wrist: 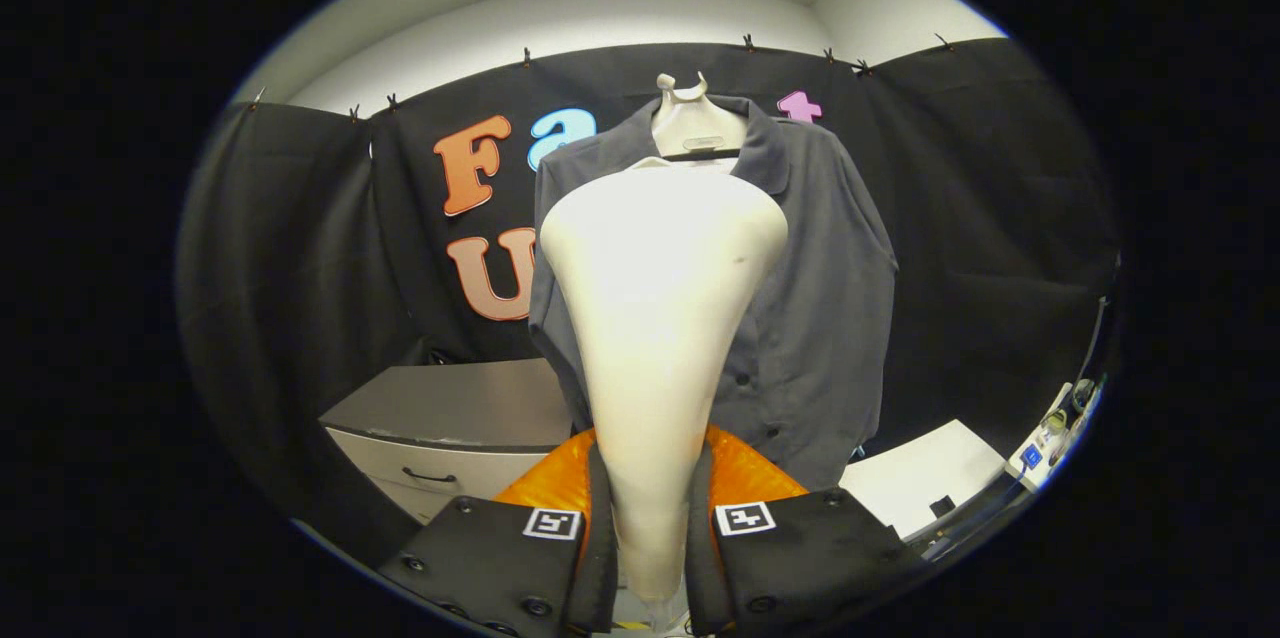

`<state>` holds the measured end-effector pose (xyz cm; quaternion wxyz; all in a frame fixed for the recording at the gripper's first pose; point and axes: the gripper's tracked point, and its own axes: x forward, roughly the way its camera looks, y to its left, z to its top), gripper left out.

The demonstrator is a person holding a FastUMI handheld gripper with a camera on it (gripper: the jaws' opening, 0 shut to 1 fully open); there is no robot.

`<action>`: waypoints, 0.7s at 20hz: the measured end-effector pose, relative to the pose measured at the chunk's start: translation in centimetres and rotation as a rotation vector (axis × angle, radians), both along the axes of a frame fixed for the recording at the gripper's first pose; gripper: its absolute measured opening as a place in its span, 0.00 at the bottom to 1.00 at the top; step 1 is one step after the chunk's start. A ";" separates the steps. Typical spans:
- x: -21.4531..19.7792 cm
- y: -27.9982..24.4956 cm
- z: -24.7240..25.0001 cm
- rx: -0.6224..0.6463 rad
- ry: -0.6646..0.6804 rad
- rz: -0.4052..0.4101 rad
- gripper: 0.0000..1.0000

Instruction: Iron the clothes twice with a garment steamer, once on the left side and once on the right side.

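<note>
The gripper (650, 543) has both fingers clamped on the narrow handle of the cream garment steamer (660, 288), whose wide head rises ahead of them. The grey shirt (820, 298) hangs just beyond on a hanger (690, 123); whether the head touches the fabric I cannot tell. As the handle tapers, the steamer could slip or twist in the grip, and a pass might drift off one side of the shirt.

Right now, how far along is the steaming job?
Done: claw is shut on the garment steamer, its head raised in front of the grey shirt on the hanger. In hand: bringing it to the shirt. Left: I can't tell whether either pass is made.
</note>
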<state>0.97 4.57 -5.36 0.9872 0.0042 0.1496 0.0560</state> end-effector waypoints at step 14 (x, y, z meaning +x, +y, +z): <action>-0.7 1.4 1.3 0.008 -0.034 -0.018 0.35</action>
